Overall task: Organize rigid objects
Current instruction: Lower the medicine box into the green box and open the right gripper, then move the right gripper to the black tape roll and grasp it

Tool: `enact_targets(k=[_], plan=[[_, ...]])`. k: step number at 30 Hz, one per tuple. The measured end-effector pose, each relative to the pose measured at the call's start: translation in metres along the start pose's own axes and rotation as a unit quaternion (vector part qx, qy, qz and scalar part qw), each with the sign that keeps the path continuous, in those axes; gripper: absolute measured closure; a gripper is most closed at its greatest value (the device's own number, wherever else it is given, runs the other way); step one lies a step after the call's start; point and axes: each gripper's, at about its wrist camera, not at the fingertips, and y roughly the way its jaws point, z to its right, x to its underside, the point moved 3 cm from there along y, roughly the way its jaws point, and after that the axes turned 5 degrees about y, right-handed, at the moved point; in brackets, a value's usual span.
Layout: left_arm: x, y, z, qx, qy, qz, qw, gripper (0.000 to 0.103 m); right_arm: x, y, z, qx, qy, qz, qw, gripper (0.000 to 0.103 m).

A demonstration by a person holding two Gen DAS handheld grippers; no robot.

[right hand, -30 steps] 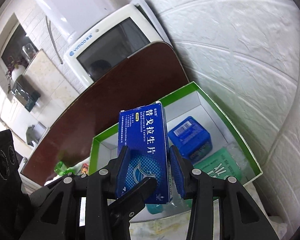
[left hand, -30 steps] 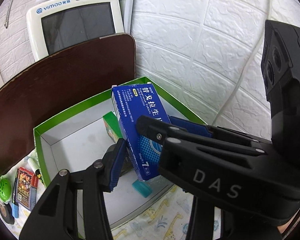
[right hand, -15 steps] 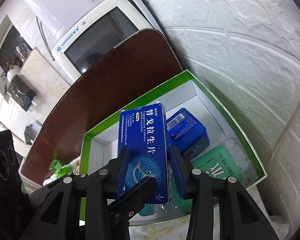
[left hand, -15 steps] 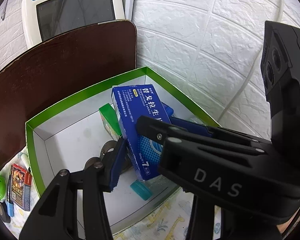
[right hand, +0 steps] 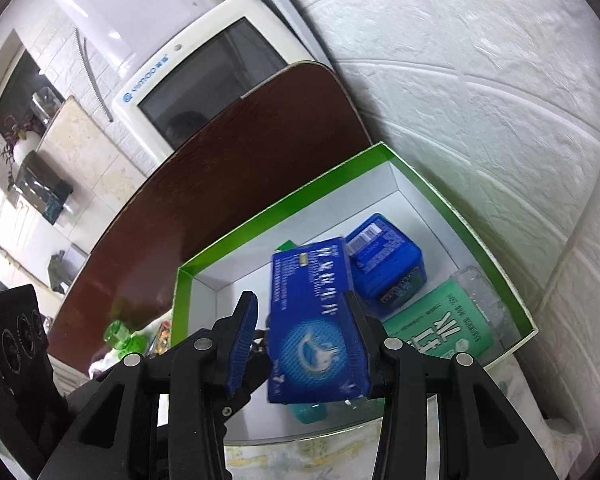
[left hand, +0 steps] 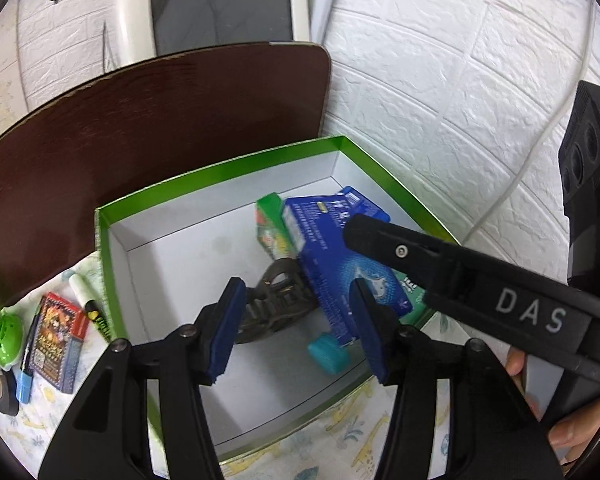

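The right gripper stands parted, its right finger against the blue medicine box, which tilts over the green-rimmed box. The left gripper hangs spread and empty above that box's near edge. Inside lie a blue tin and a green packet by the right wall. The giraffe-print cloth meets a white brick wall; a brown board leans behind.

I see a motion-blurred, tilted blue cardboard medicine box over the white-lined green cardboard tray, which holds a blue plastic tub and a green-labelled bottle at right.
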Motion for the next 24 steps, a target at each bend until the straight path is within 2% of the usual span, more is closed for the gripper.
enact_targets(k=[8,14,19,24], plan=[[0.02,-0.035,-0.046,-0.032,-0.041,0.018,0.9985,0.047,0.017,0.011,-0.045,-0.02,-0.04,-0.021,0.999,0.059],[0.043,-0.067,-0.098,-0.072,-0.078,0.035,0.9937,0.044,0.041,0.028,-0.089,-0.033,-0.081,-0.05,0.995,0.059],[0.075,-0.095,-0.15,-0.108,-0.128,0.048,0.9847,0.042,0.068,0.048,-0.129,-0.042,-0.117,-0.079,0.989,0.059],[0.111,-0.113,-0.203,-0.151,-0.181,0.047,0.9708,0.041,0.102,0.072,-0.169,-0.053,-0.158,-0.116,0.979,0.059]])
